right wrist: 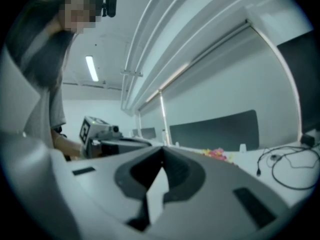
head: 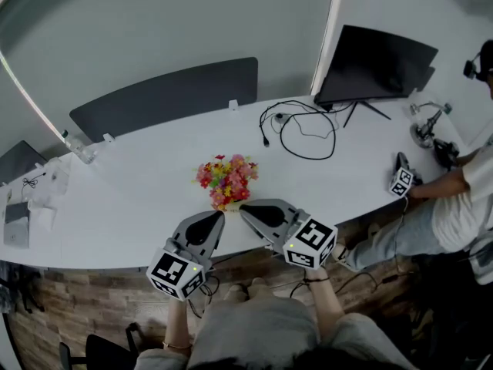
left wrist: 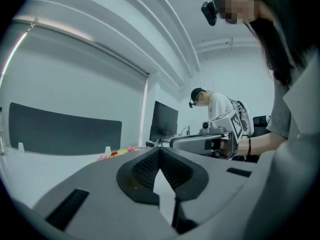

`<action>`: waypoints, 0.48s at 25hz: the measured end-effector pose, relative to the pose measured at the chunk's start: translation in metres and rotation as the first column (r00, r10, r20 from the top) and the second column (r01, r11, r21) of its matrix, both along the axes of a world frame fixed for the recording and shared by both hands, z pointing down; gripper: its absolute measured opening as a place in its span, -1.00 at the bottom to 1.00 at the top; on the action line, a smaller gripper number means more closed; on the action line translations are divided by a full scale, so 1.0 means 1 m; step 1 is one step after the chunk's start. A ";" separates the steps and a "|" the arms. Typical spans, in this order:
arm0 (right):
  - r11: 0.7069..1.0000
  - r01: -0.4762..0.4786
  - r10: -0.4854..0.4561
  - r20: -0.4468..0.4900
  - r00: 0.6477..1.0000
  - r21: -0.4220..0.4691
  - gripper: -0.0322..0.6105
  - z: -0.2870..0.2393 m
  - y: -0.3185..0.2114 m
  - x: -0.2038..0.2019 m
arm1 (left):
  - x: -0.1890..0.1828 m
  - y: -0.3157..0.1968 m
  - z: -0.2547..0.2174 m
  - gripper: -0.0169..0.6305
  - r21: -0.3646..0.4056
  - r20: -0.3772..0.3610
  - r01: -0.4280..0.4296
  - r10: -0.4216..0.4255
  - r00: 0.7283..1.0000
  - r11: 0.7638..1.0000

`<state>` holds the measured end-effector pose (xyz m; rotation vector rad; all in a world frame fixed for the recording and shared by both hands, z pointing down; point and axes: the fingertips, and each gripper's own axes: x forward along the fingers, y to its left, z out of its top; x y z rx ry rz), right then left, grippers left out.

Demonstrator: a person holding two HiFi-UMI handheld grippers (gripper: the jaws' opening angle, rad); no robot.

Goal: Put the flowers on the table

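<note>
Pink, red and yellow flowers (head: 226, 179) are seen resting on the white tabletop (head: 131, 199), just beyond both tongs. Left tongs (head: 219, 217) and right tongs (head: 244, 210) are shut and empty, tips converging below the flowers; neither is judged nearer.

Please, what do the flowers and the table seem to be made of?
Flowers: probably artificial, plastic or fabric; very bright pink, red and yellow in a tight clump, but too small to be sure.
Table: smooth white matt top, perhaps laminate or painted board; even colour, no grain shows.
</note>
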<state>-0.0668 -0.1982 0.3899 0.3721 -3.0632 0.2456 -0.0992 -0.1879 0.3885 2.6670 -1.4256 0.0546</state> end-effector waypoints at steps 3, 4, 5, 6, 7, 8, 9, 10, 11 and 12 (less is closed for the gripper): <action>1.000 -0.009 0.009 0.024 1.000 0.018 -0.83 -0.010 0.003 0.004 | 0.005 0.004 -0.010 -0.90 0.021 0.001 -0.006 0.006 1.000 1.000; 1.000 -0.013 0.012 0.030 0.999 0.026 -0.83 -0.013 0.004 0.005 | 0.007 0.004 -0.012 -0.90 0.026 -0.001 -0.006 0.006 1.000 1.000; 0.999 -0.016 0.015 0.035 0.999 0.034 -0.83 -0.016 0.005 0.006 | 0.008 0.005 -0.015 -0.90 0.030 -0.004 -0.005 0.005 1.000 1.000; 0.999 -0.018 0.017 0.039 0.999 0.040 -0.83 -0.018 0.005 0.007 | 0.010 0.006 -0.017 -0.90 0.035 -0.006 -0.004 0.005 1.000 0.999; 0.999 -0.019 0.017 0.041 0.999 0.045 -0.83 -0.018 0.006 0.008 | 0.011 0.006 -0.018 -0.90 0.042 -0.007 -0.005 0.005 1.000 0.999; 0.999 -0.018 0.016 0.040 0.999 0.049 -0.83 -0.019 0.007 0.009 | 0.013 0.007 -0.019 -0.90 0.048 -0.007 -0.007 0.008 1.000 0.999; 0.998 -0.017 0.015 0.038 0.999 0.052 -0.83 -0.019 0.008 0.010 | 0.015 0.007 -0.019 -0.90 0.053 -0.005 -0.011 0.011 1.000 0.999; 0.998 -0.016 0.014 0.035 0.999 0.056 -0.83 -0.019 0.009 0.010 | 0.017 0.008 -0.019 -0.90 0.055 -0.003 -0.015 0.015 1.000 0.998; 0.998 -0.014 0.012 0.033 0.999 0.060 -0.83 -0.019 0.009 0.010 | 0.018 0.008 -0.018 -0.90 0.055 -0.001 -0.018 0.018 1.000 0.998; 0.998 -0.012 0.010 0.033 0.999 0.064 -0.83 -0.019 0.010 0.010 | 0.019 0.008 -0.018 -0.90 0.054 0.000 -0.020 0.020 1.000 0.998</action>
